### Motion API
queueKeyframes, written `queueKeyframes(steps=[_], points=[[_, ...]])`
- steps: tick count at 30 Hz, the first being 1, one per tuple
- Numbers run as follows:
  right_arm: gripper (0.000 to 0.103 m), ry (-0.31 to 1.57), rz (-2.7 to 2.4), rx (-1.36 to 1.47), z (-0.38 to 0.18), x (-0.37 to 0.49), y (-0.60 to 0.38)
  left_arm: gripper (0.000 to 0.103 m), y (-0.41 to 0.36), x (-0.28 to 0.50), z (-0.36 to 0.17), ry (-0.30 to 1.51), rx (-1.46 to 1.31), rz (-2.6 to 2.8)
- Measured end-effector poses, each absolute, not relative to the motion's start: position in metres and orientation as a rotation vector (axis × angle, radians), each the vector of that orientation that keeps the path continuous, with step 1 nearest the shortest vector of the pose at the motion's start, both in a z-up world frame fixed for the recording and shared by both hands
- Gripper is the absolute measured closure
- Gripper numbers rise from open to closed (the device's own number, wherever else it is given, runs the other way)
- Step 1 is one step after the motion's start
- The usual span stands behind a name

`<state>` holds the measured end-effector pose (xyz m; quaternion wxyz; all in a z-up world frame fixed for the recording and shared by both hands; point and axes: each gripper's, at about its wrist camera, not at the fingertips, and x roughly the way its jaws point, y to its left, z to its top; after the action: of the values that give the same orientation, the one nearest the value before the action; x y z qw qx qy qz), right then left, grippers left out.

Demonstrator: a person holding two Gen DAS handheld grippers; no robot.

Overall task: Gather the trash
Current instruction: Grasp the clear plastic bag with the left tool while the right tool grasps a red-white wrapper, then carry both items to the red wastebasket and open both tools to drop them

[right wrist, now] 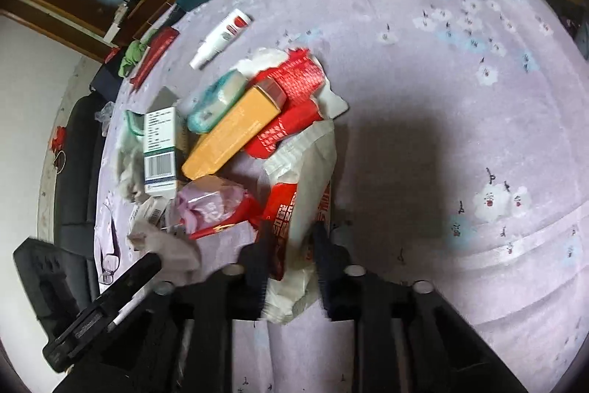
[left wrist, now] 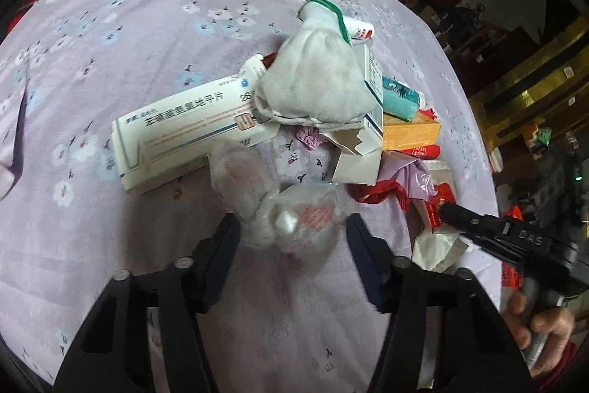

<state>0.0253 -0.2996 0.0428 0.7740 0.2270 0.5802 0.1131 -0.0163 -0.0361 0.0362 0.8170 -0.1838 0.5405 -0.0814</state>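
Here, a heap of trash is spread over a bench covered with a lilac flowered cloth point(left wrist: 110, 69). At the left of the heap, in the left wrist view, a long white medicine box point(left wrist: 191, 131) is seen lying flat, with a white glove point(left wrist: 316, 80) draped over its far end. Just in front of the box, a knotted clear plastic bag point(left wrist: 283, 209) is found between the jaws of the left gripper point(left wrist: 292, 227); the jaws are spread wide, one on each side of the bag, and contact with it cannot be made out. Further right, an orange box point(left wrist: 412, 135) and red wrappers point(left wrist: 438, 201) are piled, and the right gripper point(right wrist: 291, 238) is reached into them. In the right wrist view, a red-and-white wrapper point(right wrist: 294, 209) is seen gripped between its narrowed jaws, the wrapper's near end trailing back under the gripper. Beyond it, the orange box is laid across the heap beside a teal packet point(right wrist: 217, 102).
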Motion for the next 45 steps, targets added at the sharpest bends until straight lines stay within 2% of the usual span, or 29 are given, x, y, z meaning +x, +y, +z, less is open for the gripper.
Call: queueKeyframes(steps=[2,5,8,17,29,38,45], points=[[0.094,1.239,0.249,0.489,0.051,0.019,-0.301,0.059,-0.037,-0.015,0.036,1.143,-0.375,-0.186],[0.095,1.213,0.244,0.465,0.058,0.012,-0.301,0.070,-0.040,-0.016,0.037,1.129,-0.339,-0.200],[0.095,1.184,0.243,0.456,0.068,0.001,-0.303,0.076,-0.043,-0.021,0.041,1.105,-0.316,-0.220],[0.095,1.113,0.221,0.439,0.092,-0.031,-0.312,0.076,-0.060,-0.045,0.071,1.004,-0.211,-0.318],[0.095,1.025,0.104,0.527,0.109,-0.069,-0.353,0.076,-0.126,-0.056,0.106,0.904,-0.016,-0.513],[0.095,0.913,-0.107,0.641,0.134,-0.117,-0.463,0.076,-0.229,-0.064,0.122,0.870,0.099,-0.711],[0.095,0.825,-0.283,0.706,0.153,-0.155,-0.571,0.076,-0.346,-0.070,0.131,0.866,0.160,-0.891]])
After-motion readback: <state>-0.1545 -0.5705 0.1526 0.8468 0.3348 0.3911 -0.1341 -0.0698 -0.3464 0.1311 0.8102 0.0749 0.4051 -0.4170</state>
